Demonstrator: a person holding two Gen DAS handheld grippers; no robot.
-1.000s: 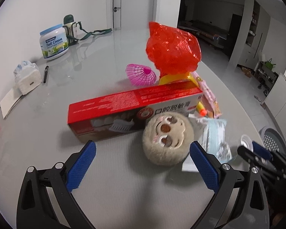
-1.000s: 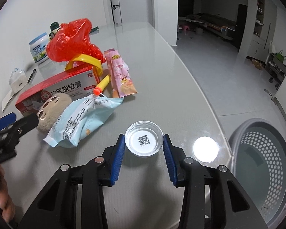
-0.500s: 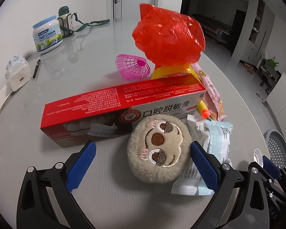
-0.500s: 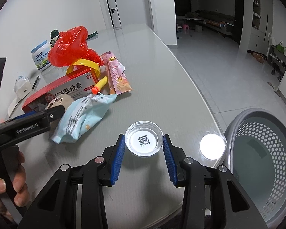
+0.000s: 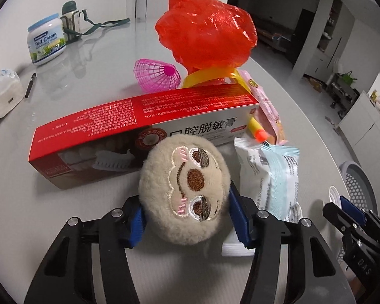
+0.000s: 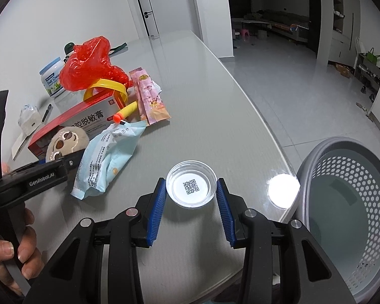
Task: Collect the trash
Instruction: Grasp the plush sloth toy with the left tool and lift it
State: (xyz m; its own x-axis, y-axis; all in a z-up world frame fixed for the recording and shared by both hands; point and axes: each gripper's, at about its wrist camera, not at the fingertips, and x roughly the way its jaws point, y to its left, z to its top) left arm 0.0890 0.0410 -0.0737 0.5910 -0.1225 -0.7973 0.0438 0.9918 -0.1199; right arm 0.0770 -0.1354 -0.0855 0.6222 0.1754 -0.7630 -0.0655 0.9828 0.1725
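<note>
Left gripper: jaws closing around the round plush sloth face, blue pads at both sides of it and pressing into the fur. Plush toy between the jaws, low on the grey table. Just beyond the jaws, touching the back of the plush: long red toothpaste box, lying on its side. To the right of the jaws, just beside the right pad: light blue and white snack wrapper. Farther beyond the box: pink mesh shuttlecock, red plastic bag on a yellow ring, pink sachet, yellow tube with orange cap. Far to the left beyond the jaws: "Full Cream" tub, dark green bottle with strap, pen.

Right gripper: jaws narrow, pinching a shallow clear plastic lid with a QR code inside, one blue pad at each edge of the rim. Lid between the fingertips, low over the table near its edge. To the right of the jaws, below the table edge: grey perforated basket, open top. To the left of the jaws: the left tool held in a hand, the wrapper beside it.
</note>
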